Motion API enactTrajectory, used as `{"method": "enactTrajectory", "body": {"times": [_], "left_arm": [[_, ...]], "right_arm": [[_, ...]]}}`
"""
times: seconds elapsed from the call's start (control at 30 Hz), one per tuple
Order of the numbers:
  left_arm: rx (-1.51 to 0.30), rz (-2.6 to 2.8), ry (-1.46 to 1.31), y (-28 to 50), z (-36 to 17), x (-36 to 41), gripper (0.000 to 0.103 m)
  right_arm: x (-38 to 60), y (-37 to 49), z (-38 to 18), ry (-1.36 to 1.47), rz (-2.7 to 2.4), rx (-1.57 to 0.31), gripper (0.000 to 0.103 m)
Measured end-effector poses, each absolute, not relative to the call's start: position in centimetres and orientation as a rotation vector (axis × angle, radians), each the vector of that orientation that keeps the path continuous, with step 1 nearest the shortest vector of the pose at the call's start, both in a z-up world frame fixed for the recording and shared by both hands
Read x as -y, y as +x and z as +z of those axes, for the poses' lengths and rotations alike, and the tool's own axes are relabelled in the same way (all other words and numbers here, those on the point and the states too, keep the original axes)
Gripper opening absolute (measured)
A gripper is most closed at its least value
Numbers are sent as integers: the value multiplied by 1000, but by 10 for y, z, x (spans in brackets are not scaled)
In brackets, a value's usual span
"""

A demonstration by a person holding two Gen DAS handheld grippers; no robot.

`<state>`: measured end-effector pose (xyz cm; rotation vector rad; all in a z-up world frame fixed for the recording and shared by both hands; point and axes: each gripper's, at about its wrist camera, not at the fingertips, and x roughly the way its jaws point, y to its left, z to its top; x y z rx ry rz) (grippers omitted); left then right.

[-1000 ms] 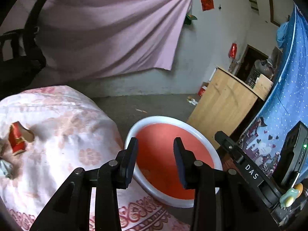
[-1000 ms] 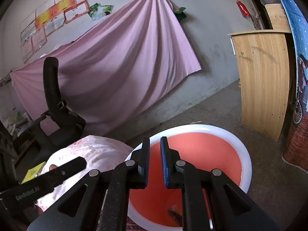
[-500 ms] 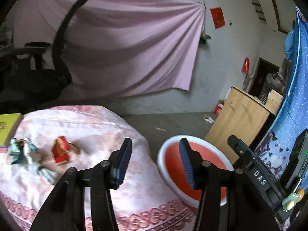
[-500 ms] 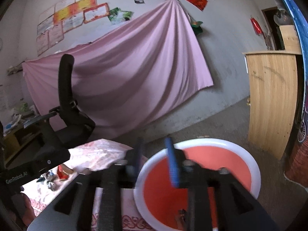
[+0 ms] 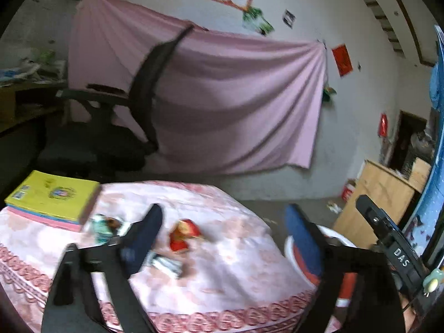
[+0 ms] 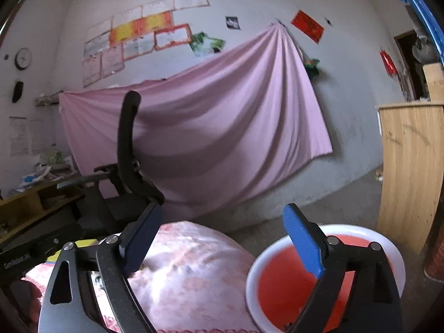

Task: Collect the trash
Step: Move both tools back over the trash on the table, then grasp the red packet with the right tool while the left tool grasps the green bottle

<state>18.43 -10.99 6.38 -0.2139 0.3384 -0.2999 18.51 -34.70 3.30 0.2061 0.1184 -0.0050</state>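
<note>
A red crumpled wrapper (image 5: 183, 234) lies on the pink floral cloth of the table (image 5: 236, 272). Teal and silver wrappers (image 5: 104, 226) lie left of it, partly behind my left finger. My left gripper (image 5: 224, 238) is wide open and empty, raised above the table, the red wrapper between its fingers in view. The red basin with a white rim (image 6: 285, 291) stands on the floor right of the table; its rim shows in the left wrist view (image 5: 341, 240). My right gripper (image 6: 222, 241) is wide open and empty above the gap between table and basin.
A yellow book on a pink one (image 5: 52, 197) lies at the table's left back. A black office chair (image 5: 111, 127) stands behind the table. A wooden cabinet (image 6: 410, 166) stands right of the basin. A pink sheet (image 6: 222, 127) hangs on the wall.
Both grippers opened wide; the right was nearly shut one second ago. The left swung left from over the basin to over the table, bringing the wrappers and books into view.
</note>
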Motion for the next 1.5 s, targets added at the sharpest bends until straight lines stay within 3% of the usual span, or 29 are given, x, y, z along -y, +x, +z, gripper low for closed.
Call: {"method": "enactTrajectory", "body": {"times": [0.03,0.63,1.23,1.3,1.5], "left_arm": [[-322,-282,-221,182,62,103,101],[-158,-82,-175,165,48,14,101],[-268,-54,-145,210,28,-21,100],[-316,-68,-136,221,23,-18,100],[-467,-124,-138,251,8,-8,80]], "right_arm": [[343,184,34,199,0,-101,103],[262,185,35,12,132,20,103],[206,287,13,-53,283,-288,103],[204,298,8,-50,301,-335,98],[201,319,-6,-43,351,-473,77]]}}
